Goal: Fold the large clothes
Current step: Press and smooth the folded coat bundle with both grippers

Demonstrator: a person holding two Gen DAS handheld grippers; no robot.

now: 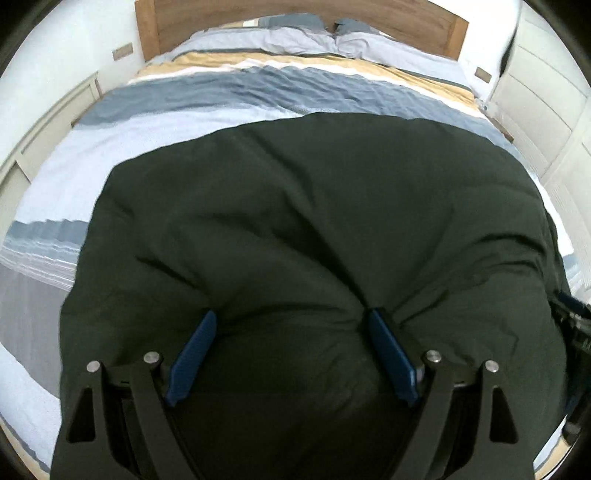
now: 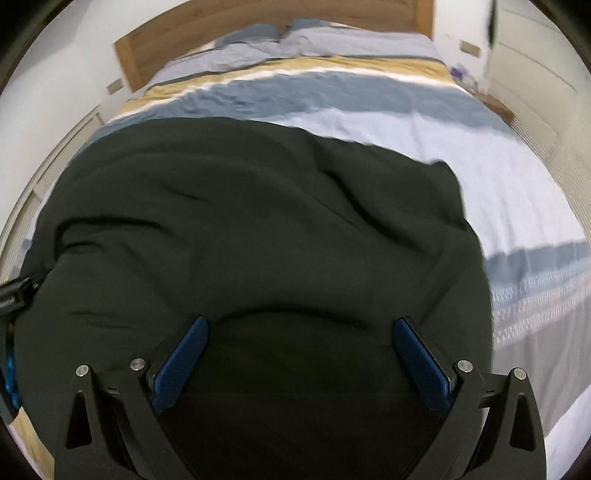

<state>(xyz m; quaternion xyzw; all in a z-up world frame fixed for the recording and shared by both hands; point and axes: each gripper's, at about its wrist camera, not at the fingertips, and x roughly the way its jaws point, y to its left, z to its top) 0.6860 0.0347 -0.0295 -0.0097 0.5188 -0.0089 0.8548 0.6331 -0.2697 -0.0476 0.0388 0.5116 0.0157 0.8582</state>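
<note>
Nearest to you, your left hand-held gripper (image 1: 291, 325) stands wide, its two blue pads (image 1: 192, 358) spread apart, with dark green cloth (image 1: 295, 206) bulging up between them; the pads press against the fabric on either side, but they are not closed on it. Your right hand-held gripper (image 2: 301, 328) is just as wide, its blue pads (image 2: 181, 365) well apart and the same dark green cloth (image 2: 258, 221) lying between and under them.

That cloth, the large garment you are folding, spreads out from both grippers across the near half of the bed (image 1: 207, 122), rumpled with soft creases. In the left wrist view its far edge runs as a fairly straight line across the bedding; in the right wrist view its right edge drops down toward the foot of the bed. At the far left of the right wrist view you can see part of your other gripper at the cloth's edge.

Beyond the cloth lies the striped duvet in pale blue, grey-blue, white and yellow bands. Further still, two pillows (image 1: 303, 35) rest against a wooden headboard (image 1: 295, 11). White cupboards (image 1: 543, 110) stand along the right side.
</note>
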